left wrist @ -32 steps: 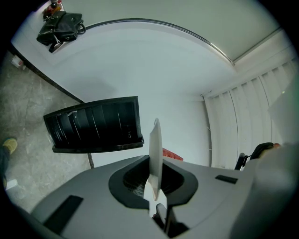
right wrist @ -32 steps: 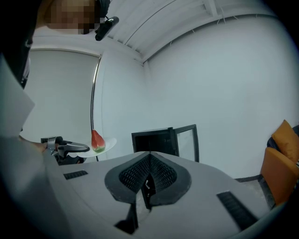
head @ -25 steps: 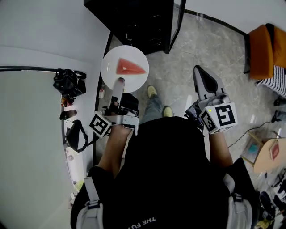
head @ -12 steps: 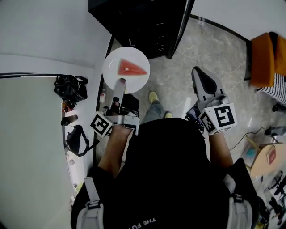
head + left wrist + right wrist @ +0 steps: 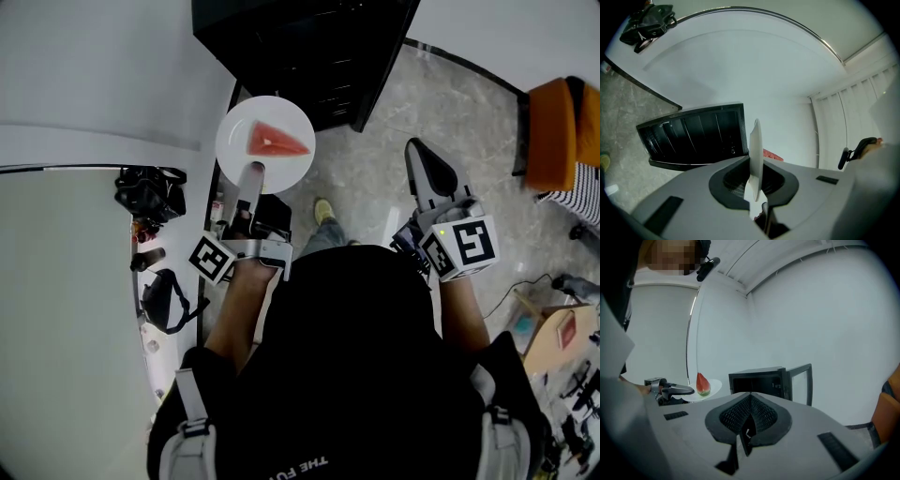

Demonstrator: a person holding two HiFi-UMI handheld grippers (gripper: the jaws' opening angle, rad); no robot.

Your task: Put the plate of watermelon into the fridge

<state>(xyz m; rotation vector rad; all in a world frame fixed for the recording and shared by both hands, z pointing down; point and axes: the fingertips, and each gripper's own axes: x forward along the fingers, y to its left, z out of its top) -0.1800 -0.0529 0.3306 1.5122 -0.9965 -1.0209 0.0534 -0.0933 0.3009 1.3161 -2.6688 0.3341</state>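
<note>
**Left gripper** [image 5: 754,201]: jaws pinched on the near rim of a round white ceramic plate [image 5: 755,150], which is carried roughly level and clear of any surface. A red triangular watermelon wedge [image 5: 274,141] lies at the plate's middle.

**Right gripper** [image 5: 746,430]: jaws pressed together with nothing between them, held well apart at the person's other side.

**Progress:** The plate is lifted and in transit. A low black box-shaped fridge [image 5: 309,42] stands just ahead of the plate, with its glass-panelled door [image 5: 801,380] swung open. By my judgement, what remains is to pass the plate through the opening, set it on a shelf and release it.

**Surroundings:**
- The grey mottled stone floor [image 5: 441,103] runs underfoot.
- A plain white wall [image 5: 94,75] is to the left.
- Black bags [image 5: 145,192] lie along the base of that wall.
- An orange seat [image 5: 553,131] stands far to the right.
</note>
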